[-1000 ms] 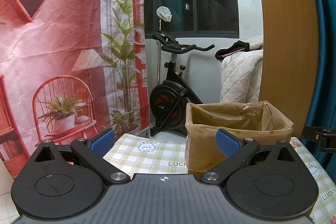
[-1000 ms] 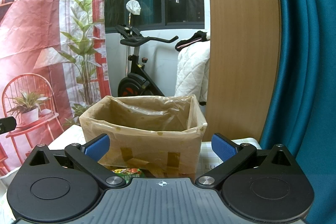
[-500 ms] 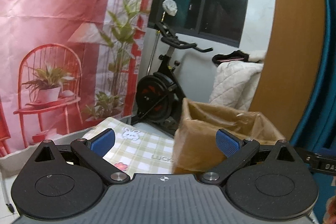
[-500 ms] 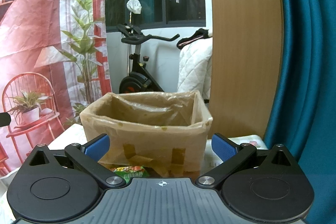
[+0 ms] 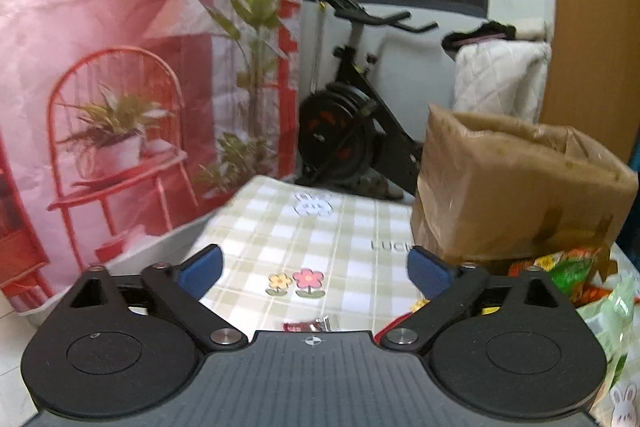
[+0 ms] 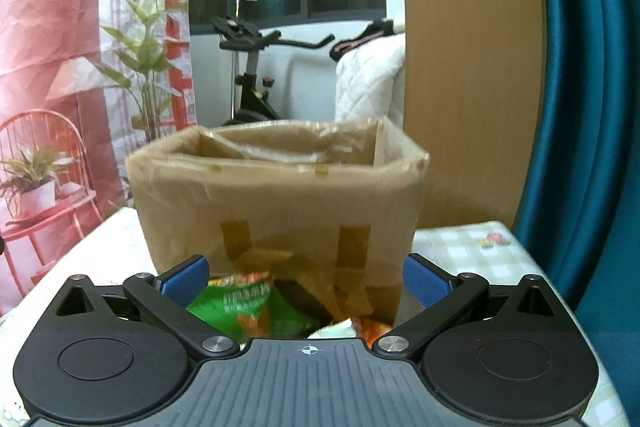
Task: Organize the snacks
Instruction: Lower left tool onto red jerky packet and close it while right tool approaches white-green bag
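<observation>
A taped cardboard box (image 6: 280,195) lined with clear plastic stands on the checked tablecloth (image 5: 320,239); in the left wrist view the box (image 5: 516,187) sits at the right. Snack packets lie in front of it: a green packet (image 6: 248,307) and an orange one (image 6: 372,329), seen as a green and orange packet (image 5: 560,271) from the left. A small red wrapper (image 5: 306,325) lies just ahead of my left gripper (image 5: 314,271), whose jaws are wide and closing with nothing between them. My right gripper (image 6: 304,279) is open above the green packet, with nothing gripped.
A pale green bag (image 5: 612,323) lies at the right edge. Beyond the table stand an exercise bike (image 5: 352,131), a red printed backdrop (image 5: 120,67), a wooden panel (image 6: 468,67), a teal curtain (image 6: 592,107) and a white quilt (image 6: 368,79).
Both grippers have sunk toward the table. The left one swung so the box slid right and snack packets and the red wrapper came into view. The green packet shows more between the right fingers.
</observation>
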